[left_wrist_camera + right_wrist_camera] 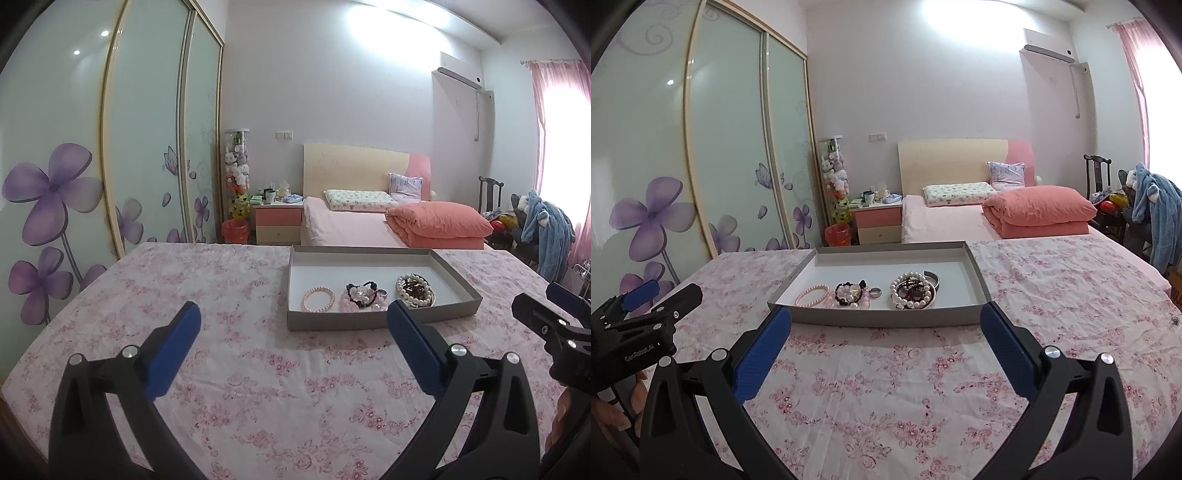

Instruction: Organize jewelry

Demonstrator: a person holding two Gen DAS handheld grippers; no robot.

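My left claw (291,325) and right claw (886,325) both gaped empty before the tray (798,275) of bracelets (912,291) on the table (886,387).

A shallow grey cardboard tray (798,315) lay on the floral-covered bench (886,387). In it, a pink bead bracelet (812,295) lay left, a white pearl bracelet pile (912,291) right. A pink bed (942,221) stood behind.
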